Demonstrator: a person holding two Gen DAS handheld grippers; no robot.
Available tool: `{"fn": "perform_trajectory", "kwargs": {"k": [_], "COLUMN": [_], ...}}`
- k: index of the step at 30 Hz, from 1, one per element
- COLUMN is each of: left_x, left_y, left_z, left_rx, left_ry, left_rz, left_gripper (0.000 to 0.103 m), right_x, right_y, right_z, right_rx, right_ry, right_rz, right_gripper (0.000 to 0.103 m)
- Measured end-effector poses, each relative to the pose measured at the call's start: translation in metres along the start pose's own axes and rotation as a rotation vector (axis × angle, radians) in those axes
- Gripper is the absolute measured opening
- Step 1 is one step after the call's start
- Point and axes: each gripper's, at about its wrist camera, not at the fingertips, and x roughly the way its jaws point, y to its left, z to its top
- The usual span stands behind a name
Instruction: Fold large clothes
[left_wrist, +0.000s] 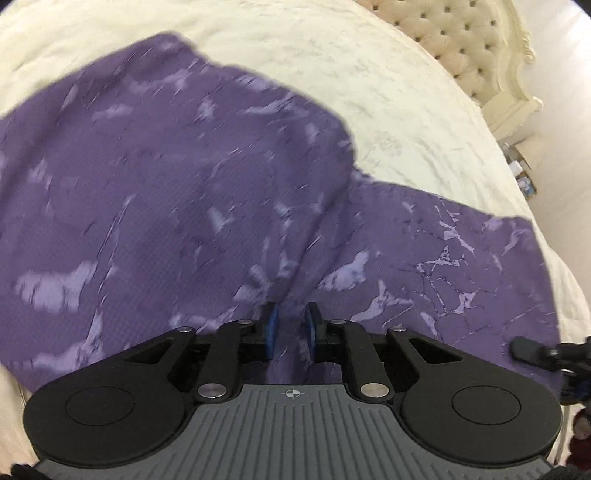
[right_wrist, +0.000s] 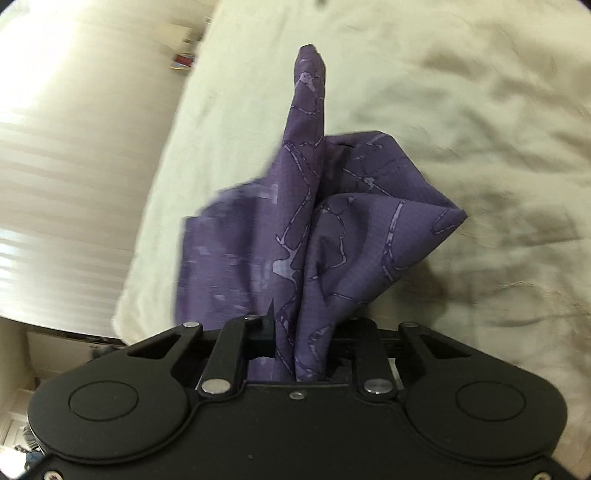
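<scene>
The garment (left_wrist: 192, 192), a purple patterned cloth, lay spread across a cream bedspread (left_wrist: 406, 110), with a tufted headboard (left_wrist: 465, 48) at the far corner. One section extended flat toward the right of the left wrist view; a larger section rose in a loose billow to the left.

The left gripper (left_wrist: 290, 328) stood over the near edge of the garment. Its jaws were parted, blue pads (left_wrist: 272, 325) visible on both fingers, with cloth showing in the gap. The pads did not appear to press the cloth, so no grip was judged to be in place on this side.

The right gripper (right_wrist: 295, 332) had its jaws closed on a bunched portion of the garment (right_wrist: 314, 229). The cloth ran up from between the fingers in a tall gathered peak and a folded lobe to the right. The right finger was hidden by fabric. The right gripper's tip also showed at the right edge of the left wrist view, at the garment's border.

Risks from this state:

1. The right grip held a gathered bunch, not a single edge. A fold drawn from it would probably carry creases and uneven layers.
2. With the left jaws unclamped, any pull by the right side could drag the whole garment across the bedspread.
3. Closing the left jaws here could catch several layers at once.
4. The thin fabric could slip from the right jaws under a sharp lift.
</scene>
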Motion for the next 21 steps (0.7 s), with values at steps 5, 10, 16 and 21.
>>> {"fn": "perform_trajectory", "kwargs": {"k": [5, 10, 16, 21], "left_x": [0.024, 0.059, 0.044, -0.006], "left_y": [-0.011, -0.025, -0.037, -0.006], "left_z": [0.038, 0.073, 0.078, 0.040], "left_rx": [0.057, 0.103, 0.170, 0.096], "left_ry": [0.007, 0.053, 0.047, 0.001], "left_rz": [0.002, 0.004, 0.023, -0.009], "left_gripper": [0.016, 0.016, 0.017, 0.017], "right_x": [-0.008, -0.005, -0.006, -0.010], "right_y": [0.028, 0.045, 0.057, 0.055], "right_z": [-0.001, -0.003, -0.003, -0.005], "right_rx": [-0.065, -0.107, -0.138, -0.127], "right_ry": [-0.011, -0.014, -0.019, -0.024], "right_rz": [0.023, 0.001, -0.014, -0.013], "right_gripper": [0.029, 0.029, 0.029, 0.029]}}
